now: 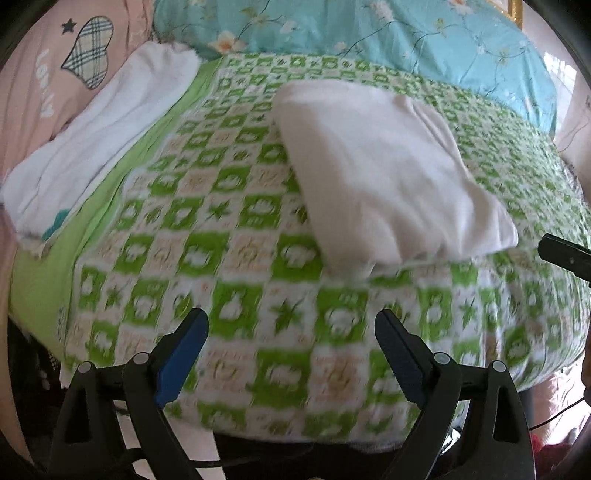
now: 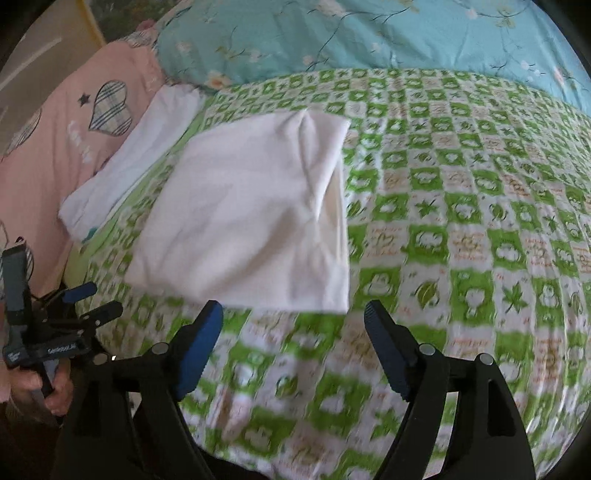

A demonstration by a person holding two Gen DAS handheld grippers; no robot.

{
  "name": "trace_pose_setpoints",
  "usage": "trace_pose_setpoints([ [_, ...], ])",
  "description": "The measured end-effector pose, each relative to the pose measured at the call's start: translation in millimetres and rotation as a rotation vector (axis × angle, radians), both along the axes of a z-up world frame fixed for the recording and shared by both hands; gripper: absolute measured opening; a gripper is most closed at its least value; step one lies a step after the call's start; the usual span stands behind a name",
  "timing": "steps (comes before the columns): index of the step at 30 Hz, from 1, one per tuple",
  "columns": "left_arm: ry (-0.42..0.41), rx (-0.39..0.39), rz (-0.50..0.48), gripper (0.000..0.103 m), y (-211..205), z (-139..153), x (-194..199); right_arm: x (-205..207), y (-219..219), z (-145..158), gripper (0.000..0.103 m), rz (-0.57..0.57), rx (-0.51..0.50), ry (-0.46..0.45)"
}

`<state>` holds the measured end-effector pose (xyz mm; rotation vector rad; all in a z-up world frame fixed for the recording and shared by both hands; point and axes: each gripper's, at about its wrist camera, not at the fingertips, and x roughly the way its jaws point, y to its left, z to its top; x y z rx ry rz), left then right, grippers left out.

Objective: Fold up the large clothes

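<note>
A white garment [image 1: 391, 173] lies folded into a rectangle on the green-and-white checked blanket [image 1: 229, 258]; it also shows in the right wrist view [image 2: 251, 214]. My left gripper [image 1: 291, 325] is open and empty, hovering over the blanket short of the garment's near edge. My right gripper [image 2: 293, 314] is open and empty, just in front of the garment's near edge. The left gripper also shows at the left edge of the right wrist view [image 2: 92, 299], held in a hand.
A second folded white cloth [image 1: 99, 136] lies at the blanket's left edge against a pink pillow [image 1: 40, 85] with a plaid heart. A turquoise floral quilt [image 1: 388, 33] runs along the far side. The bed's near edge drops off below the grippers.
</note>
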<state>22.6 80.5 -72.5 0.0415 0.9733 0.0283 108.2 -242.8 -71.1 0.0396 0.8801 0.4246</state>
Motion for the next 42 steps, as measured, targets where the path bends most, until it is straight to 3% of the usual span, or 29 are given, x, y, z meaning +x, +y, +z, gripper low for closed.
trace_pose_setpoints([
  [6, -0.120, 0.073, -0.032, 0.093, -2.6, 46.9, -23.1, -17.7, 9.5, 21.8, 0.082, 0.074, -0.027, -0.015],
  [8, -0.162, 0.104, -0.052, 0.102, -8.0, 65.2, -26.5, -24.8, 15.0, 38.1, 0.085, 0.101, -0.038, -0.059],
  [10, -0.178, 0.124, -0.077, 0.102, -13.4, 74.3, -24.3, -30.0, 21.3, 52.0, 0.090, 0.129, -0.052, -0.100],
  [12, -0.173, 0.137, -0.092, 0.102, -19.1, 75.0, -19.4, -32.1, 27.2, 58.5, 0.103, 0.151, -0.069, -0.125],
  [15, -0.139, 0.146, -0.100, 0.102, -24.6, 65.8, -9.6, -32.0, 32.3, 58.2, 0.103, 0.175, -0.087, -0.150],
  [23, -0.071, 0.101, -0.076, 0.102, -16.0, 41.9, 6.2, -13.2, 36.9, 36.0, 0.103, 0.171, -0.133, -0.070],
  [30, -0.075, 0.054, -0.051, 0.102, -8.7, 46.8, 22.7, 2.6, 33.7, 27.4, 0.103, 0.153, -0.124, -0.032],
  [42, -0.088, 0.069, -0.078, 0.102, -23.6, 55.3, 30.7, 17.3, 27.6, 29.1, 0.103, 0.130, -0.106, -0.017],
])
